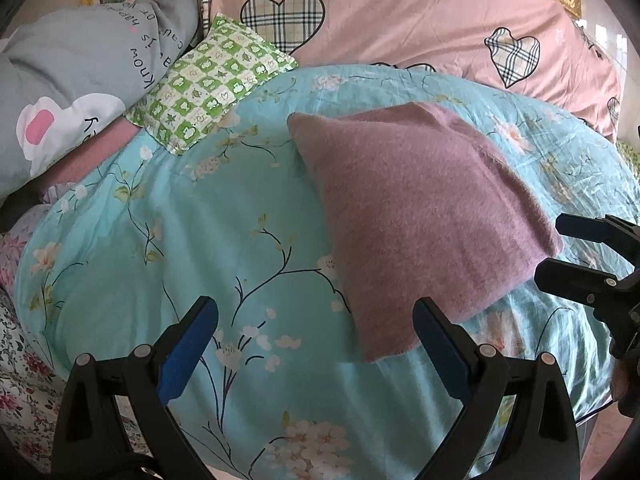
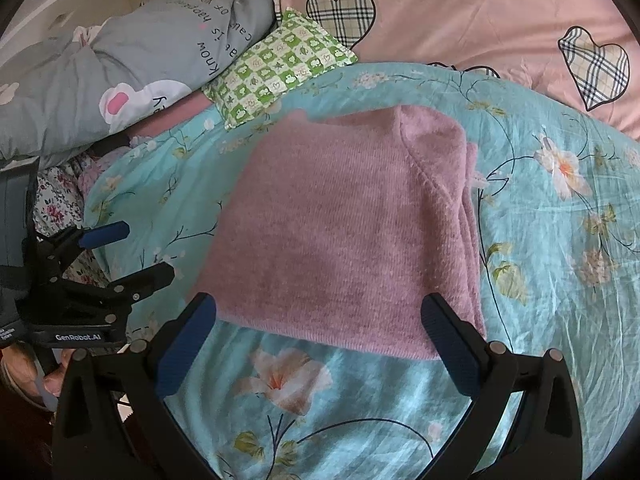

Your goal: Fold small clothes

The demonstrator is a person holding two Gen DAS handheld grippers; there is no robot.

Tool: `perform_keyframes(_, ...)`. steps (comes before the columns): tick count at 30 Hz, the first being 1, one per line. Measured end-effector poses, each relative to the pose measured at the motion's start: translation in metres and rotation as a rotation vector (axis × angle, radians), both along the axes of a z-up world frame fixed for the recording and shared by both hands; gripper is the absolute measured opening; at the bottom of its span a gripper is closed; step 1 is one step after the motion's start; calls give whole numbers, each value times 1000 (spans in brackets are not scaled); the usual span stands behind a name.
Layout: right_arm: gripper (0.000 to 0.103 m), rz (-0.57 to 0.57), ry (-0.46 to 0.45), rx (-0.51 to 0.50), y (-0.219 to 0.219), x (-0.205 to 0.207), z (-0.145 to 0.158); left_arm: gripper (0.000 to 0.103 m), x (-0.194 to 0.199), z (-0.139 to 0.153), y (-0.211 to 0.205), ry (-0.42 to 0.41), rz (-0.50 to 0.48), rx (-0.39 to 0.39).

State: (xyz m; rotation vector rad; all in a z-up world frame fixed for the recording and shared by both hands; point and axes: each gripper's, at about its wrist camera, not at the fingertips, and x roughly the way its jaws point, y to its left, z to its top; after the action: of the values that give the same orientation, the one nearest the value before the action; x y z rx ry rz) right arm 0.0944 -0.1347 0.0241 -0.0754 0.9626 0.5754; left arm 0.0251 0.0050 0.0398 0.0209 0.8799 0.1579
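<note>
Right wrist view: folded mauve sweater (image 2: 340, 232) lies on the floral quilt (image 2: 560, 240), just ahead of the empty, spread right hand-held gripper (image 2: 318, 328). Left hand-held gripper (image 1: 316, 332) gapes too. A careless nudge could undo the fluffy stack.

Folded mauve knit garment (image 2: 344, 232) lying flat on the bedding.

It is a fuzzy, ribbed pinkish-purple piece folded into a rough rectangle, layered edges stacked along one side. It lies just ahead of the right gripper (image 2: 320, 340), its near hem between the spread fingers, and ahead-right of the left gripper (image 1: 316, 344).
</note>
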Motion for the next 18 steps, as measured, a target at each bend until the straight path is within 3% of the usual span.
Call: perform_keyframes(18, 102, 5, -7, 7, 2, 2, 4, 98, 4, 2, 1, -3, -6, 2)
